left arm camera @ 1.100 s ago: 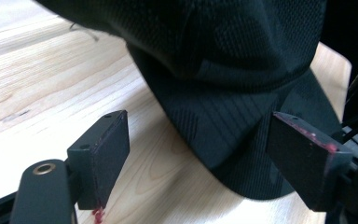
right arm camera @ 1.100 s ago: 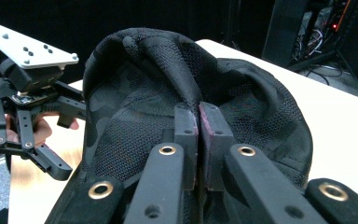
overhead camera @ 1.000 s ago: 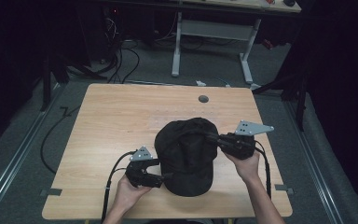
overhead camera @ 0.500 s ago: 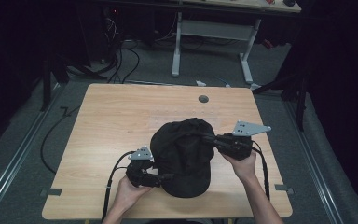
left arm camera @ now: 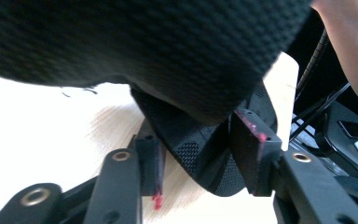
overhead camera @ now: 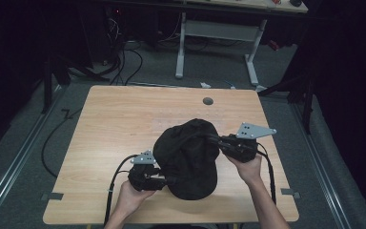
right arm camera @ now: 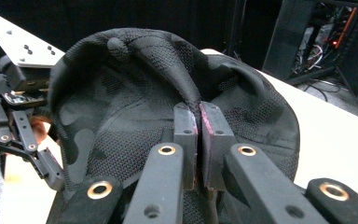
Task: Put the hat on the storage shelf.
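So the black cap (overhead camera: 188,157) sits near the front of the wooden worktop (overhead camera: 119,124). Right gripper (right arm camera: 198,122) jaws pinch a crown fold, left gripper (left arm camera: 200,154) jaws straddle the brim, probably to lift it evenly.

The high view looks forward and down from above the person's side, taking in the whole table (overhead camera: 124,124). Each gripper view rides low, very near, looking along its own jaws. All three share the black cap (overhead camera: 188,157) (left arm camera: 168,46) (right arm camera: 144,107); the right gripper view also faces the left gripper (right arm camera: 32,140)
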`<state>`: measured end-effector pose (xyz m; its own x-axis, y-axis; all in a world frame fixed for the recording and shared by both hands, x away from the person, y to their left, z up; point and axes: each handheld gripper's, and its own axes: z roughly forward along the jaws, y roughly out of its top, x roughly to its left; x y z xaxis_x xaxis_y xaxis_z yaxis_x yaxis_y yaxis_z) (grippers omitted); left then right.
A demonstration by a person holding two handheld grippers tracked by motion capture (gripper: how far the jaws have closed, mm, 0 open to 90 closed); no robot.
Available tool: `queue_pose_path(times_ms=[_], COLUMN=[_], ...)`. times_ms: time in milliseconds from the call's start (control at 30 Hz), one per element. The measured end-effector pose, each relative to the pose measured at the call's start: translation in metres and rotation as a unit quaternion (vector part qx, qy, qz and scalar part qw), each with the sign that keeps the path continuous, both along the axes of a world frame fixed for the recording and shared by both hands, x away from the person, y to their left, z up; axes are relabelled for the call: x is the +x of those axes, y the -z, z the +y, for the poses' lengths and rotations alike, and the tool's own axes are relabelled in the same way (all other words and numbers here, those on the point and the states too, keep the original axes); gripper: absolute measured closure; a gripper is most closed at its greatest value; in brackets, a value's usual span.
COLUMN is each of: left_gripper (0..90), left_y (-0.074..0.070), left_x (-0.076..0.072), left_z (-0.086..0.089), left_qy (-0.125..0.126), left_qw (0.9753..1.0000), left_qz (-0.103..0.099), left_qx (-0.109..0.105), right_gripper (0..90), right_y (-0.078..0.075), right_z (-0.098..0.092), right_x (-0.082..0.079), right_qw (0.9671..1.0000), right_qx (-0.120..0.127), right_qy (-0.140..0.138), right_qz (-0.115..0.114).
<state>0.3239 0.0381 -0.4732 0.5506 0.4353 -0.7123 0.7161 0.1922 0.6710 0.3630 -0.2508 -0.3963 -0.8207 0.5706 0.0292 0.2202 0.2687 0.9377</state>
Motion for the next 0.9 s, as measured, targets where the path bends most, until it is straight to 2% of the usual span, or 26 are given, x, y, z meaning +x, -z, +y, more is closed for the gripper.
queue_pose_path(times_ms=[467,600,733,900], left_gripper=[80.9,85.3,85.7,86.0], left_y=[-0.006,-0.008,-0.011,-0.013], left_x=[-0.007,-0.011,-0.015,-0.019], left_z=[0.006,0.008,0.009,0.010], left_qy=[0.023,0.029,0.031,0.020], left_qw=[0.9996,0.9993,0.9992,0.9991], left_qz=[0.006,-0.002,-0.011,-0.031], left_qx=[-0.017,-0.024,-0.025,-0.019], right_gripper=[83.7,81.9,80.1,70.8], right_y=[-0.002,-0.002,-0.001,-0.001], right_z=[0.007,0.008,0.008,0.007], right_x=[0.000,0.001,0.002,0.003], right_qw=[0.9999,0.9998,0.9998,0.9996], right_qx=[-0.011,-0.014,-0.012,-0.006], right_qy=[0.011,0.015,0.017,0.026], right_qz=[-0.008,-0.009,-0.005,0.001])
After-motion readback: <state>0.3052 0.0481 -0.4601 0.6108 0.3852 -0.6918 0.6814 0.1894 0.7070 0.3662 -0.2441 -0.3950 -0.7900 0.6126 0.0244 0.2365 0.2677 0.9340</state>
